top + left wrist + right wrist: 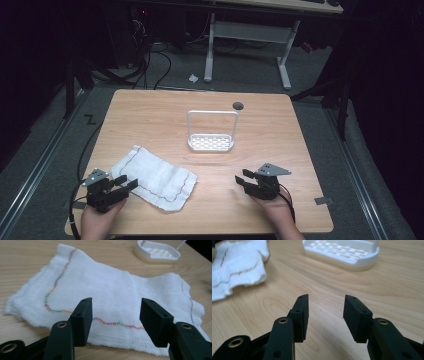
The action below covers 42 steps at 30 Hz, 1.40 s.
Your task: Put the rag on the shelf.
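Observation:
A white cloth [155, 179] with a wavy coloured stitch line lies flat on the wooden table [150, 115], left of centre. My left gripper [126, 183] rests at the cloth's near left edge, jaws open, nothing between them; in the left gripper view the cloth [112, 295] spreads just beyond the left gripper [115, 307]. A white rack [211, 131] with a perforated base and a tall hoop frame stands mid-table. My right gripper [243, 178] sits near the front right, open and empty. In the right gripper view the right gripper [325, 300] faces bare wood, with the rack base [342, 253] ahead and the cloth [237, 267] at left.
A round dark hole [238, 105] sits in the table near the far edge. Beyond the table stand a white desk frame [247, 45] and cables on the grey floor. Bare wood lies between the cloth and the right gripper.

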### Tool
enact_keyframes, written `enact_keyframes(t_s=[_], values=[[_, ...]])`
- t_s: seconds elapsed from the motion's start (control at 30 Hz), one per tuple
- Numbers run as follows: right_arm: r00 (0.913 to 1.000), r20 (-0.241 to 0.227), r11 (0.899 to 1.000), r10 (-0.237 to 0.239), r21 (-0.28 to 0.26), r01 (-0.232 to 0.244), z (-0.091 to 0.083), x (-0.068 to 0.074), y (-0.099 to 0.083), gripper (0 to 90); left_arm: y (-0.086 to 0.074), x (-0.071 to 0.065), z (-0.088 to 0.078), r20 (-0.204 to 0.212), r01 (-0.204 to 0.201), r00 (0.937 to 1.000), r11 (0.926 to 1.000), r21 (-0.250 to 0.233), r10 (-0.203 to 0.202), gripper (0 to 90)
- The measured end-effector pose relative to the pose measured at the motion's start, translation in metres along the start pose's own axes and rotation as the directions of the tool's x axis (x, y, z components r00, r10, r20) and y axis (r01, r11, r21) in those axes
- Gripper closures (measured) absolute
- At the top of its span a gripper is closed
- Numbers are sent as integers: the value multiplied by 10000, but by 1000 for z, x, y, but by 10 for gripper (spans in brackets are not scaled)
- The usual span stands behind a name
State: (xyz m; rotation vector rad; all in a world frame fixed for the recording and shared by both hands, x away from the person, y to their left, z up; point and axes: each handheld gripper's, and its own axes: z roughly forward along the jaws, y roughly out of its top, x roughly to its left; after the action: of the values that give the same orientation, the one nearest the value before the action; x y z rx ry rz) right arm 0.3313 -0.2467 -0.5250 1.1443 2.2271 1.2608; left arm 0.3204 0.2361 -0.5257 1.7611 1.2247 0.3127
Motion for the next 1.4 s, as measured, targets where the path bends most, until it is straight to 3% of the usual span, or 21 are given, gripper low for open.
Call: enact_keyframes(t_s=[0.13, 0.23, 0.53, 0.57, 0.7, 0.77, 0.87, 0.93, 0.97, 1.03, 1.1, 1.2, 1.23, 1.3, 1.37, 1.4], values=[[9994, -219, 9992, -252, 310, 259, 5, 4, -1, 561, -2, -6, 5, -131, -423, 9990, 9987, 294, 427, 444], [9986, -313, 9981, -434, 425, 447, 9, 9, 0, 568, -3, -8, 7, -14, -541, 9985, 9968, 592, 542, 512], [9928, -596, 9931, -1037, 482, 1066, 26, 33, 10, 591, -5, -15, 7, 48, -840, 9965, 9936, 758, 839, 625], [9908, -566, 9913, -1229, 403, 1253, 33, 42, 16, 591, -5, -14, 8, 130, -778, 9969, 9939, 778, 770, 618], [9866, -1019, 9911, -1270, 268, 1304, 46, 57, 34, 622, -4, -11, 11, 143, -665, 9978, 9942, 841, 655, 621], [9846, -1129, 9900, -1335, 310, 1378, 56, 67, 49, 650, -4, -11, 12, 318, -582, 9980, 9943, 888, 555, 679], [9754, -1707, 9897, -1393, 91, 1429, 71, 81, 71, 728, -6, -14, 18, 270, -764, 9969, 9876, 1370, 733, 736], [9717, -1769, 9868, -1564, 141, 1614, 79, 87, 78, 765, -6, -15, 19, 195, -867, 9962, 9864, 1399, 848, 756], [9635, -1902, 9790, -1884, 411, 1995, 99, 100, 91, 817, -5, -15, 20, 156, -761, 9971, 9873, 1398, 746, 763], [9613, -1923, 9749, -1970, 657, 2129, 116, 106, 96, 827, -5, -14, 21, 155, -714, 9974, 9878, 1381, 699, 772], [9617, -1693, 9659, -2154, 1079, 2353, 134, 110, 96, 847, -4, -12, 22, 175, -702, 9975, 9888, 1321, 685, 773], [9603, -1619, 9522, -2273, 1699, 2540, 145, 106, 85, 853, -3, -12, 26, 164, -543, 9985, 9906, 1258, 526, 772], [9601, -1623, 9508, -2279, 1753, 2553, 145, 105, 80, 856, -2, -12, 28, 242, -544, 9984, 9906, 1251, 518, 765], [9656, -1659, 9594, -2000, 1671, 2274, 137, 101, 72, 861, 1, -15, 34, 393, -435, 9985, 9914, 1232, 390, 731], [9654, -1641, 9604, -2028, 1590, 2287, 125, 98, 64, 863, 1, -18, 36, 404, -499, 9982, 9911, 1237, 452, 728], [9638, -1629, 9592, -2110, 1552, 2362, 118, 97, 59, 864, 3, -27, 43, 511, -721, 9965, 9890, 1289, 659, 728]])
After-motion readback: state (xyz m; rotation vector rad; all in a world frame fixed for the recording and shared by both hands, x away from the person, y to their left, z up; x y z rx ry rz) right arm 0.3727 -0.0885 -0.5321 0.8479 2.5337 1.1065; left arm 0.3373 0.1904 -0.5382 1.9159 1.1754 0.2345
